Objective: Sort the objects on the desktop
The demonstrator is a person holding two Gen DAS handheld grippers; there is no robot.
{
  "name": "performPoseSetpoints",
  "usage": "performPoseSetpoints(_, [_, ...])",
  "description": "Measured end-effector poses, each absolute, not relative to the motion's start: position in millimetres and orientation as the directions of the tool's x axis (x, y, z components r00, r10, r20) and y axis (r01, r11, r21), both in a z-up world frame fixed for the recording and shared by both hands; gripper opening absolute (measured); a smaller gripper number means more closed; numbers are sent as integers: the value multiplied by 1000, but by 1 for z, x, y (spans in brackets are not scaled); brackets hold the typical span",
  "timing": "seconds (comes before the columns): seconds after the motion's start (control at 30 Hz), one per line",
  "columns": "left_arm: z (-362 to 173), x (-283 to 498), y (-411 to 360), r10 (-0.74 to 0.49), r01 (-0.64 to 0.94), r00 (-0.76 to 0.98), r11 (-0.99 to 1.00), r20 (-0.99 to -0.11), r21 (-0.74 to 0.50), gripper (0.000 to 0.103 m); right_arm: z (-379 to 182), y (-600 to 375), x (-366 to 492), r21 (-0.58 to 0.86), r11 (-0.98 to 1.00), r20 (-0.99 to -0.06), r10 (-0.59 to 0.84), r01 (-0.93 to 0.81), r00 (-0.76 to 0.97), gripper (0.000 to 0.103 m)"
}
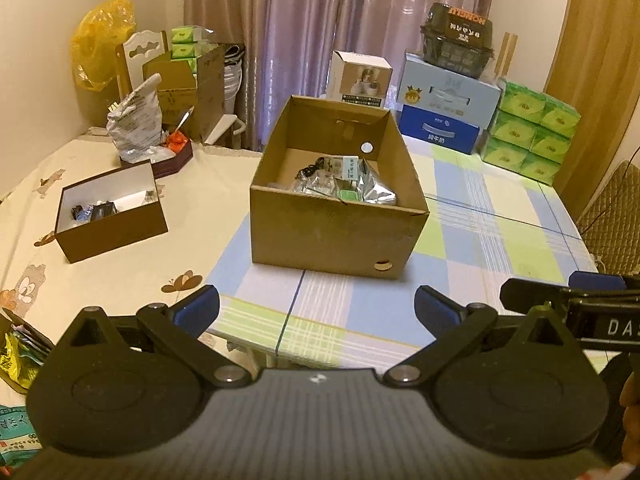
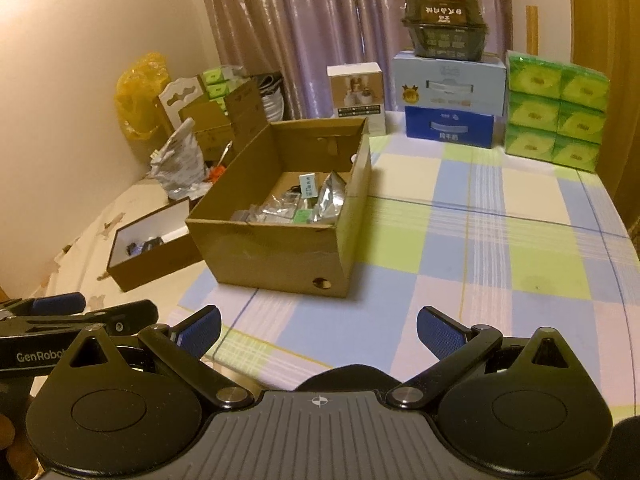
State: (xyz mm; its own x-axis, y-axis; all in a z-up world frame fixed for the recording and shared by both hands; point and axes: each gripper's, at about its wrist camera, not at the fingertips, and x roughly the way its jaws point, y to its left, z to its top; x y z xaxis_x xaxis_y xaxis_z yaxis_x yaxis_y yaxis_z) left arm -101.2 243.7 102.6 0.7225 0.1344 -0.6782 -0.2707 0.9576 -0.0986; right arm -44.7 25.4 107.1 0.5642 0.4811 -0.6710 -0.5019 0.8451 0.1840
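Note:
An open cardboard box (image 1: 336, 236) (image 2: 280, 256) stands mid-table with silver foil packets (image 1: 376, 190) (image 2: 330, 200) and small packets inside. Left of it sits a smaller brown box with a white inside (image 1: 116, 236) (image 2: 156, 258) that holds a few dark small items. My left gripper (image 1: 316, 312) hovers open and empty over the near table edge, well short of the cardboard box. Beside it on the right, my right gripper (image 2: 318, 330) is likewise open and empty. Each gripper shows at the edge of the other's view.
At the back stand a white carton (image 1: 360, 76), blue boxes (image 1: 444, 112) with a dark tub on top, and green tissue packs (image 1: 532, 132). A crumpled bag in a dark tray (image 1: 140, 128) sits back left. Snack packets (image 1: 16, 360) lie at the near left edge.

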Motion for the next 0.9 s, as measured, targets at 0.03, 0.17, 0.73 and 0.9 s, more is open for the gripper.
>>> performPoseSetpoints(0.03, [102,-100,244,135,-272,721,957,-680,-98,102,107,25,-44,184,847,-672,479,-499,565,101])
performPoseSetpoints(0.17, [100,-100,244,130,-270,723,957,-679,-104,102,106,24,-42,184,850,-671,476,-494,569,101])
performPoseSetpoints(0.73, [95,-95,243,123,-268,723,957,-679,-112,102,98,27,-35,184,854,-685,467,-487,559,101])
performPoseSetpoints(0.9, [94,-95,245,127,-274,722,955,-680,-112,102,95,30,-35,186,852,-688,469,-490,554,101])
